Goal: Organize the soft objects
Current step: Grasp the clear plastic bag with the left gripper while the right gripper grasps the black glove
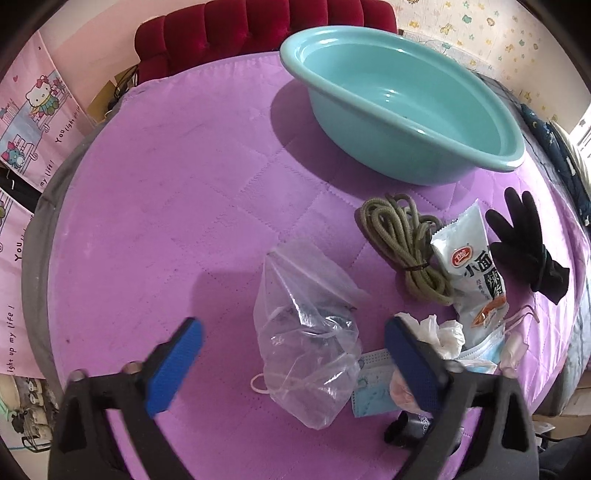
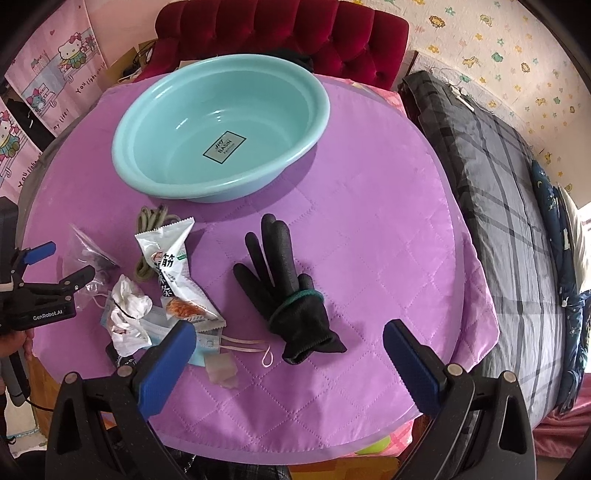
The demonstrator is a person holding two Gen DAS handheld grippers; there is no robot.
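Observation:
On the purple quilted cloth (image 1: 166, 221) stands an empty teal basin (image 1: 369, 147) (image 2: 166, 184) at the far side. My left gripper (image 1: 295, 350) (image 2: 64, 263) is open, and a crumpled clear plastic bag (image 1: 306, 343) lies between its blue pads without touching them. Right of the bag lie an olive rope coil (image 1: 399, 236), a snack packet (image 1: 469, 266), white tissue (image 1: 443, 332) and a blue face mask (image 1: 373, 384). My right gripper (image 2: 291, 354) is open just short of the black glove (image 2: 288, 291), whose cuff points between the fingers.
A red tufted headboard (image 2: 277, 33) rises behind the basin. Plaid bedding (image 2: 498, 184) runs along the right of the cloth. The cloth's front edge (image 2: 295, 443) is close under the right gripper. A hand (image 2: 26, 343) holds the left gripper's handle.

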